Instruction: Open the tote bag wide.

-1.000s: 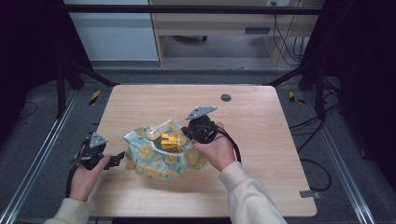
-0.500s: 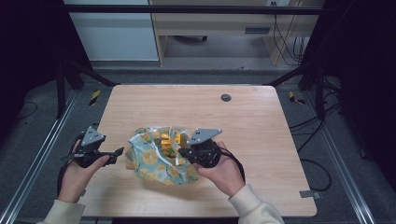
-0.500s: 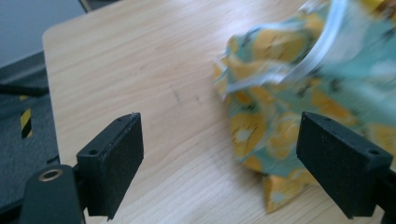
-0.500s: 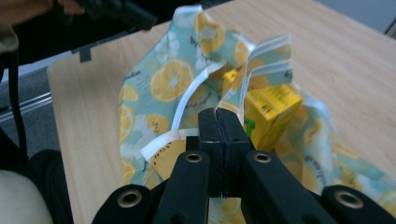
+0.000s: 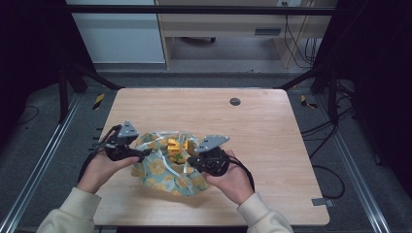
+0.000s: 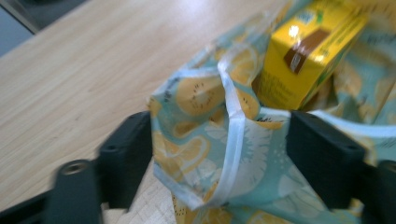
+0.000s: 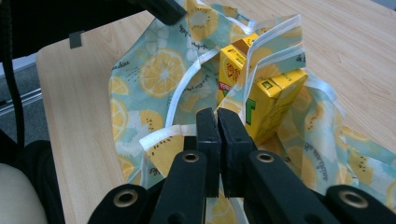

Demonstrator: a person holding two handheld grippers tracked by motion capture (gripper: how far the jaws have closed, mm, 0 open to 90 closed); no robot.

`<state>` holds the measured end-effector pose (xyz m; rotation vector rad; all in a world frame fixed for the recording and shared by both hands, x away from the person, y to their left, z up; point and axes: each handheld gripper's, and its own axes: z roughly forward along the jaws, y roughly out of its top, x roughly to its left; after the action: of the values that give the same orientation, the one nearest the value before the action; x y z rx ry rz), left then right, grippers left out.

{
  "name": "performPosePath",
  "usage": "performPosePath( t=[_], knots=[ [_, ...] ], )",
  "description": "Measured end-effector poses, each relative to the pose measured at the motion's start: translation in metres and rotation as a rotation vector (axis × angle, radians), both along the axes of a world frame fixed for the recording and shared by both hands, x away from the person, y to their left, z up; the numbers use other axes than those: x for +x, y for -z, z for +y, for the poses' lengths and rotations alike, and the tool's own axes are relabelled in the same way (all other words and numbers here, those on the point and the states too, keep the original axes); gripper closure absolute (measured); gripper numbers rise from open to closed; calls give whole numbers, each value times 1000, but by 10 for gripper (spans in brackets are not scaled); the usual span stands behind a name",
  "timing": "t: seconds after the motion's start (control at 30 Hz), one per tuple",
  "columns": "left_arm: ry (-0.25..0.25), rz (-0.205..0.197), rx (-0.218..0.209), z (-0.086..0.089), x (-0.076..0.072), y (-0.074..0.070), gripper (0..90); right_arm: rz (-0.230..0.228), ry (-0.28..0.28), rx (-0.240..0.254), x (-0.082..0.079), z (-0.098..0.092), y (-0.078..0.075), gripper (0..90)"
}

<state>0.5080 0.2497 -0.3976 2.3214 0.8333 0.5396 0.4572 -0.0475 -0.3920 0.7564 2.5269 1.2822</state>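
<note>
Now your left gripper [image 5: 141, 154] has its jaws spread around the lemon cloth [image 5: 160, 172] edge; your right gripper [image 7: 218, 122] pinches it shut, lower centre, 2 yellow cartons [image 7: 261, 105] inside.

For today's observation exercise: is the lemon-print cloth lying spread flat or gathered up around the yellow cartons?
Gathered up. The teal lemon-print cloth rises around the yellow cartons, its white-trimmed edges lifted off the wooden table.

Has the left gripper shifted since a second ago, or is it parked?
Yes. The left gripper has moved right, away from the table's left edge, and now reaches the lemon-print cloth around the yellow cartons.
</note>
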Motion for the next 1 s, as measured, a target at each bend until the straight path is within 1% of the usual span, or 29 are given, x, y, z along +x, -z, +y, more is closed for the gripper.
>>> performPosePath(
  t=[0.03,0.07,0.1,0.13,0.17,0.2,0.27,0.33,0.4,0.43,0.53,0.6,0.73,0.8,0.83,0.87,0.9,0.93,1.0],
  knots=[
    [6,19,12,0,1,2,388,1,5,-1,0,-1,-1,883],
    [18,27,11,0,2,3,484,-3,10,1,1,-2,-1,886],
    [29,34,15,1,1,4,620,-8,13,1,2,-3,-2,887],
    [25,31,10,2,1,4,764,-17,25,8,4,-7,-5,891],
    [30,36,4,5,0,3,764,-17,25,8,4,-7,-5,891],
    [25,33,-11,7,0,3,818,-24,32,9,4,-8,-6,892],
    [14,32,-27,12,-1,1,869,-40,45,17,6,-11,-9,895],
    [6,33,-42,16,-3,0,891,-51,54,27,7,-14,-13,896],
    [5,32,-41,19,-4,-2,898,-59,64,30,8,-17,-16,897],
    [5,29,-48,20,-5,-3,899,-62,71,32,9,-18,-17,897],
    [6,10,-66,22,-10,-10,900,-75,78,38,9,-20,-21,898],
    [5,-10,-83,23,-15,-15,900,-91,76,47,7,-20,-24,898],
    [9,-51,-108,28,-28,-25,900,-143,84,63,-2,-24,-32,899],
    [14,-67,-115,30,-35,-28,900,-164,92,79,-8,-28,-36,899],
    [13,-76,-128,31,-39,-29,900,-178,100,84,-11,-31,-38,899],
    [17,-83,-137,32,-42,-30,900,-193,99,97,-18,-36,-40,899],
    [18,-91,-149,32,-46,-32,900,-193,99,97,-18,-36,-40,899],
    [22,-97,-154,33,-49,-33,900,-200,99,104,-21,-38,-40,899],
    [34,-98,-158,34,-54,-33,900,-200,96,108,-27,-43,-40,899]
  ],
)
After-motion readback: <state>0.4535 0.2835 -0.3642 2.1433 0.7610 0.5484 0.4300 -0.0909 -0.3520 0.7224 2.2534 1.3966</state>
